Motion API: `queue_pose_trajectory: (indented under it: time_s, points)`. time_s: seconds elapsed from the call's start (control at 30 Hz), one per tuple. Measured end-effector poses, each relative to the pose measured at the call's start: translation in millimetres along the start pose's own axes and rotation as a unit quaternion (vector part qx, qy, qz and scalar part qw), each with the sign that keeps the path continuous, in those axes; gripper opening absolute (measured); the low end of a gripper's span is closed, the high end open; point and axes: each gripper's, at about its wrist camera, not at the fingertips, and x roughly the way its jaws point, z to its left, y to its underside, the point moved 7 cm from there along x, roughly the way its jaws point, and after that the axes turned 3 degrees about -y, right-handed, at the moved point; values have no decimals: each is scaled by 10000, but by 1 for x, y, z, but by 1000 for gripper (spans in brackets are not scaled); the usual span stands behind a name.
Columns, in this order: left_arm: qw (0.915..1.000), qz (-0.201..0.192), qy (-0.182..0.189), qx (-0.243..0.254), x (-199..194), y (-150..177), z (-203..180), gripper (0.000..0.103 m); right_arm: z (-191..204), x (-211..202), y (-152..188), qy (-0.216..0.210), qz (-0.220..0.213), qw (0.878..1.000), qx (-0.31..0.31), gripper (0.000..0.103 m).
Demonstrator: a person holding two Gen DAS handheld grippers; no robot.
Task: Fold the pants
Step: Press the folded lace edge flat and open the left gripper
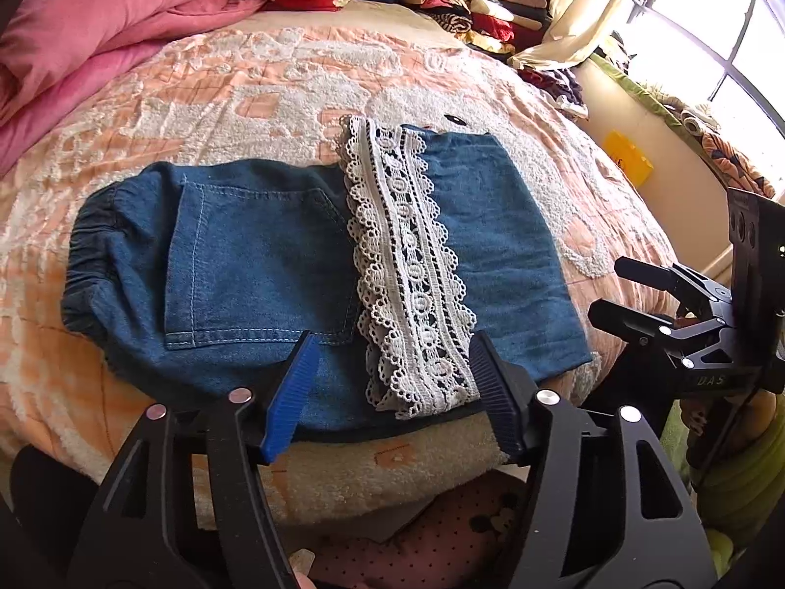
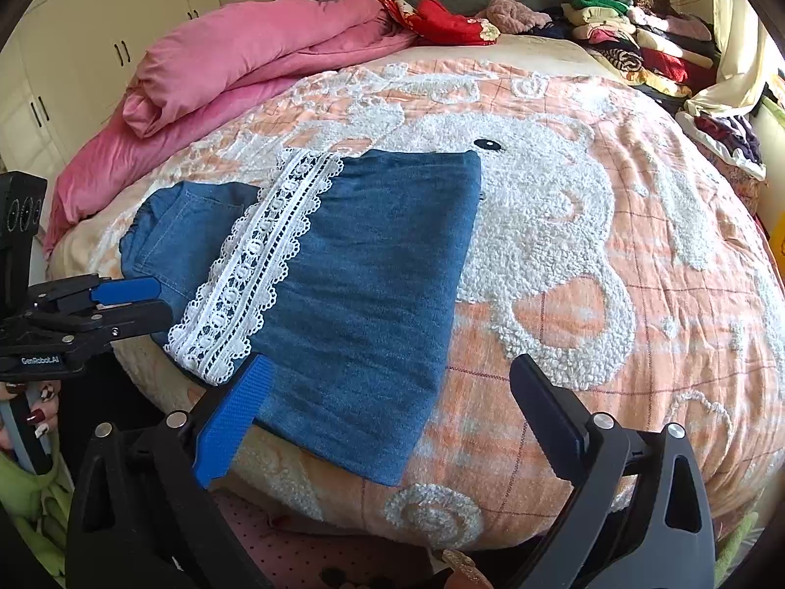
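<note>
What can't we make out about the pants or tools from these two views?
- Pants: layers under the folded-over lace hem are hidden by the top denim, both views.
- Near edge of pants: partly covered by the left tool fingers in the left wrist view.
- Right tool: whether its blue finger touches the denim cannot be told, right wrist view.
- Person's hands: mostly cut off by the frame edges.

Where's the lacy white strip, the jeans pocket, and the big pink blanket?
White lace strip (image 1: 412, 265), left wrist view, middle of the trim.
Blue denim back pocket (image 1: 255, 265), left wrist view, pocket centre.
Pink bunched blanket (image 2: 235, 49), right wrist view, top fold.
</note>
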Motion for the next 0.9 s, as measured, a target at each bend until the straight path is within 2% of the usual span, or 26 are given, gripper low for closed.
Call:
queue_pose_trajectory:
  time_s: [0.43, 0.8, 0.9]
  points:
    - [9996, -241, -150, -25, -16, -7, 6, 75, -5, -8, -8, 191, -108, 9998, 22, 98]
    - [9977, -524, -348, -264, -37, -13, 32, 78, -3, -14, -25, 276, -240, 9993, -24, 98]
    - [9968, -579, -429, -342, -40, -13, 42, 83, 2, -14, -33, 280, -291, 9991, -96, 98]
